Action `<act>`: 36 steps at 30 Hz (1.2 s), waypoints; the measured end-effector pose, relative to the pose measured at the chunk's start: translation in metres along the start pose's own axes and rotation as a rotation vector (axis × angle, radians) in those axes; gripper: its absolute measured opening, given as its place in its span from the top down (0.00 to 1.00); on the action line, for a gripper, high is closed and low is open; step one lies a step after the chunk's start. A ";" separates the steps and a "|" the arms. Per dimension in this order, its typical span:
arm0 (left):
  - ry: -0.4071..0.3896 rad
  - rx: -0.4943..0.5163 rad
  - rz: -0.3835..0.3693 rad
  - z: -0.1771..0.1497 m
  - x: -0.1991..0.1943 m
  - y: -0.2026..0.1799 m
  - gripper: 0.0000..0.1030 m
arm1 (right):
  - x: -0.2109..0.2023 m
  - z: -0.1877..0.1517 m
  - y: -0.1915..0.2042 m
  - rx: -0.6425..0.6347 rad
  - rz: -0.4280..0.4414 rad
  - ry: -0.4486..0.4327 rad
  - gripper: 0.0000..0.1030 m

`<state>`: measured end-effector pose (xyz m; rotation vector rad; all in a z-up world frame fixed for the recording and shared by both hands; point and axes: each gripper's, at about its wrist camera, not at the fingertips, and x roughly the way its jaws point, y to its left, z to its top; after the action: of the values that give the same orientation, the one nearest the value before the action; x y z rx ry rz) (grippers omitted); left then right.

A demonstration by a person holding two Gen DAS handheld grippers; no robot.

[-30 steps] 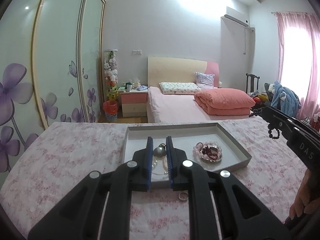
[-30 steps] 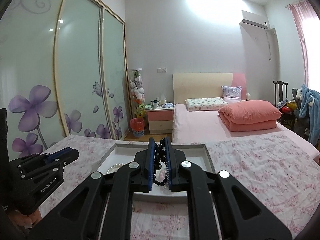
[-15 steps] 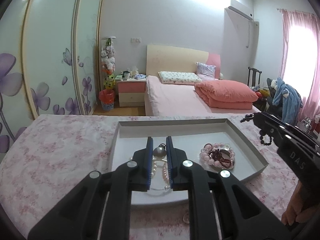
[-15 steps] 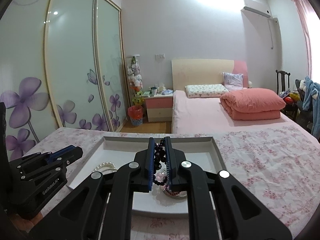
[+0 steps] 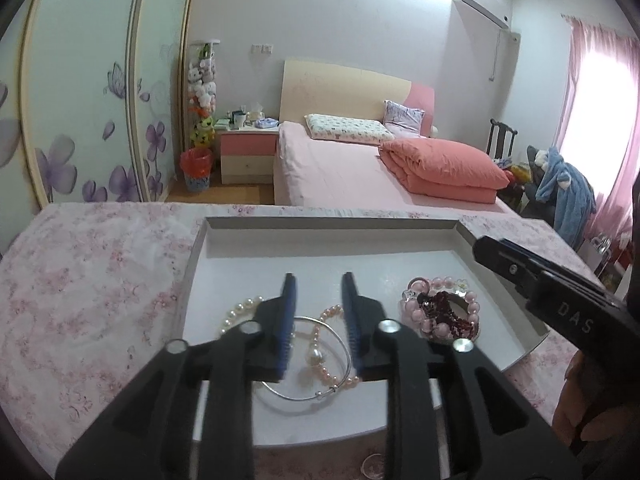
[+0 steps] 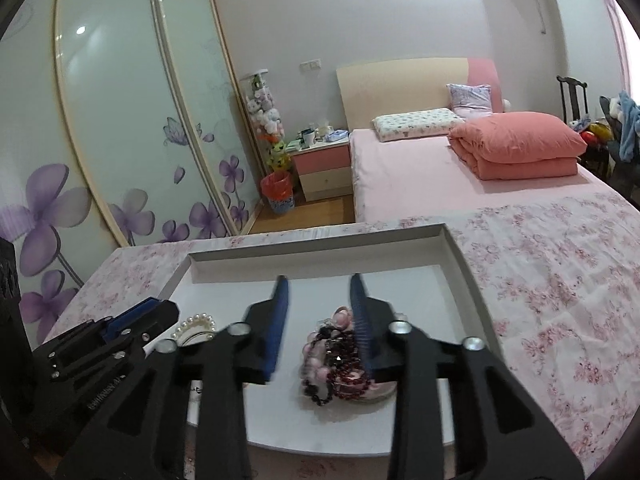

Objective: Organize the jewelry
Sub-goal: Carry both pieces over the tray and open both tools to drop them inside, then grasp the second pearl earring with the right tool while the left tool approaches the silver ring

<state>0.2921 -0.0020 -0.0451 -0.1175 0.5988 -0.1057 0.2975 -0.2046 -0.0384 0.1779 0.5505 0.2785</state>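
- Left wrist view: my left gripper [image 5: 318,312] hangs over the near left part of the tray [image 5: 332,224], jaws spread wide with nothing between them.
- Only this view shows the silver bangle [image 5: 316,360] lying flat under the jaws, with a pink pearl strand [image 5: 320,354] crossing it near to far, and a small ring [image 5: 374,466] on the surface just outside the tray's near rim.
- White pearl bracelet [image 5: 240,312] lies left of the bangle, partly behind the left jaw.
- Small dish [image 5: 440,314] sits in the right part of the tray, holding a pink bead bracelet and a dark red bead strand.
- Right wrist view: my right gripper [image 6: 320,320] is over that dish [image 6: 376,392], jaws wide apart and holding nothing.
- This view alone shows a black bead strand [image 6: 318,394] heaped with the red and pink beads, spilling over the dish's near left edge.
- Tray rests on the floral-clothed surface [image 6: 540,280], its long axis left to right.
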 end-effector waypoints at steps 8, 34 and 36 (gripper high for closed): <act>-0.009 -0.052 0.023 0.001 -0.017 0.016 0.71 | -0.013 -0.001 -0.005 0.014 -0.006 -0.013 0.67; 0.064 -0.104 0.069 -0.078 -0.120 0.061 0.56 | -0.030 -0.086 0.034 -0.169 0.085 0.327 0.67; 0.064 -0.117 0.075 -0.080 -0.122 0.065 0.56 | -0.024 -0.092 0.042 -0.202 0.088 0.358 0.67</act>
<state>0.1510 0.0724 -0.0517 -0.2056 0.6726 -0.0021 0.2201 -0.1638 -0.0935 -0.0458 0.8655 0.4534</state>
